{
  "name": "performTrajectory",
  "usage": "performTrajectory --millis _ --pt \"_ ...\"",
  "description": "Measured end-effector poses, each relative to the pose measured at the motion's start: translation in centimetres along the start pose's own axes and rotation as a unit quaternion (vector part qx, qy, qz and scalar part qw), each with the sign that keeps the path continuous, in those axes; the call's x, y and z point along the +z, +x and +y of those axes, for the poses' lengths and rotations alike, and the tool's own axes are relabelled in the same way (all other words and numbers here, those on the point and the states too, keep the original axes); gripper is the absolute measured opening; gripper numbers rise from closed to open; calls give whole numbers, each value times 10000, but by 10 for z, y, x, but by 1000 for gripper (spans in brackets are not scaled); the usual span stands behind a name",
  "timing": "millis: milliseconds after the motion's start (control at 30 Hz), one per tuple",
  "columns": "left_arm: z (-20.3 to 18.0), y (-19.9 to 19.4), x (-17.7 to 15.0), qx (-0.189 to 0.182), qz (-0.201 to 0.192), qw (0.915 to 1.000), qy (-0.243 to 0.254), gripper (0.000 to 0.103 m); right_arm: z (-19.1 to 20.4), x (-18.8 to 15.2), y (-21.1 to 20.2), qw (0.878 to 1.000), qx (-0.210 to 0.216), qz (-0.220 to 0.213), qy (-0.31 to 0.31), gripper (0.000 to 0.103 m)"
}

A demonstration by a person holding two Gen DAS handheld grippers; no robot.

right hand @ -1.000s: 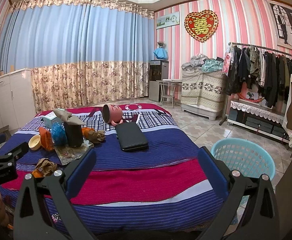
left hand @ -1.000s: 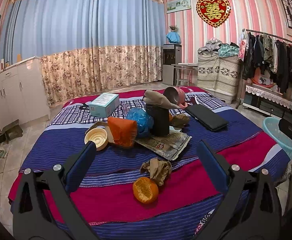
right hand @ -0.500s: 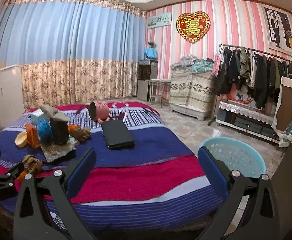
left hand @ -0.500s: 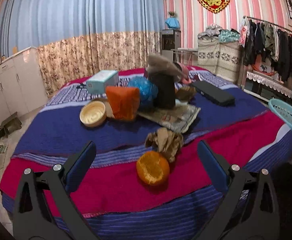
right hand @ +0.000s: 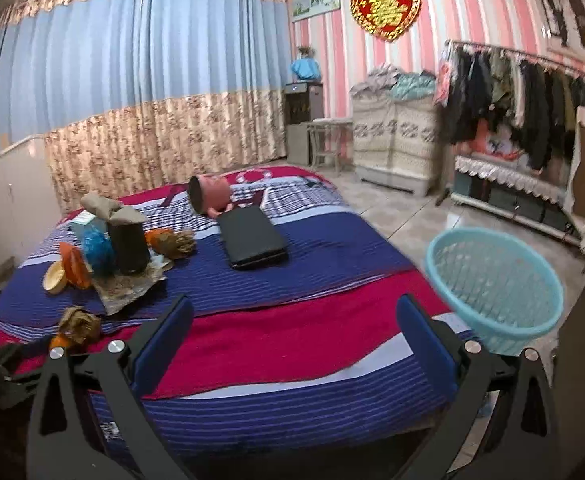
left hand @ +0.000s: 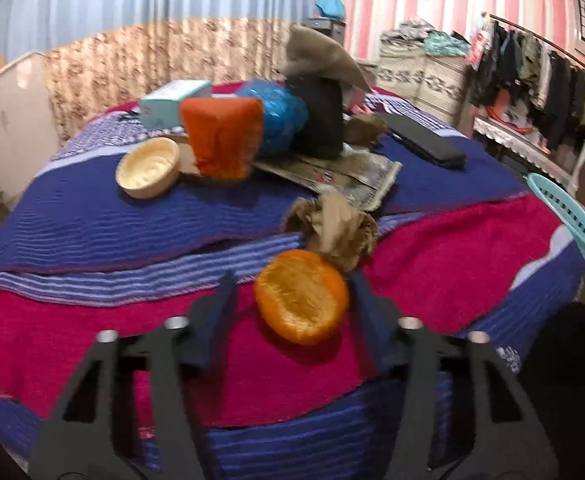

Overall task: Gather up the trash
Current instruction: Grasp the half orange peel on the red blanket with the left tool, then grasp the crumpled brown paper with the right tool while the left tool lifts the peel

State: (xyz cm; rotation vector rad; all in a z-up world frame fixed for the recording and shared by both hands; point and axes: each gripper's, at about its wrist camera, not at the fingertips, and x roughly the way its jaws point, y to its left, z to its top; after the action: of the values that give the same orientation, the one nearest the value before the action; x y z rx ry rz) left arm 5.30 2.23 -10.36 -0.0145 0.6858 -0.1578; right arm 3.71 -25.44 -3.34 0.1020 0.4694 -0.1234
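left wrist view close over bed [left hand: 92, 216], right wrist view farther back (both facing curtains [right hand: 132, 72])

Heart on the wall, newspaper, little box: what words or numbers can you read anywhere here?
"囍" (double happiness sign), in gold on the red heart on the striped wall.
Newspaper on the bed: has print, too blurred to read.
Teal box: no readable label.
Small picture beside the heart: too small to read.
Nothing else readable.

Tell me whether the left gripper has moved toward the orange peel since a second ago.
Yes. The left gripper has come down and forward toward the bed; its jaws are closing with the orange peel now between them, which earlier lay well ahead.
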Motion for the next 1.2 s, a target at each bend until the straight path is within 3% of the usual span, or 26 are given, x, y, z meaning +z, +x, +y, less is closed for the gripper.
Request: performTrajectory --millis 100,300,467,667,800,933,1067,1100,1133,1167,1200 --pt "0 -3 1 -86 -17 9999 55 39 8 1 3 9999 -32 63 -126 99" --pt "16 -23 15 -62 -128 9999 21 38 31 3 6 9991 348 134 -208 99" --pt "31 -39 22 199 -330 9990 204 38 62 6 11 9971 614 221 -390 99" --pt "49 -19 22 173 109 9997 116 38 85 1 13 9953 671 297 -627 99" --pt "59 -14 19 164 192 9996 135 40 86 -2 16 9949 647 450 -627 99" --pt "71 -11 13 245 245 9993 101 50 88 -2 21 9945 631 544 -630 99" --pt "79 -11 7 155 275 9994 131 51 90 -1 26 9942 645 603 -618 99" --pt "80 -12 5 123 280 9994 151 48 90 -1 27 9941 649 627 -609 99" --pt "81 -12 5 86 272 9994 189 36 91 -2 27 9940 658 635 -604 99" --pt "81 -12 4 39 272 9994 197 31 91 -2 28 9938 679 644 -600 99" --pt "83 -13 6 4 261 9995 163 29 93 -2 28 9935 702 655 -611 99"
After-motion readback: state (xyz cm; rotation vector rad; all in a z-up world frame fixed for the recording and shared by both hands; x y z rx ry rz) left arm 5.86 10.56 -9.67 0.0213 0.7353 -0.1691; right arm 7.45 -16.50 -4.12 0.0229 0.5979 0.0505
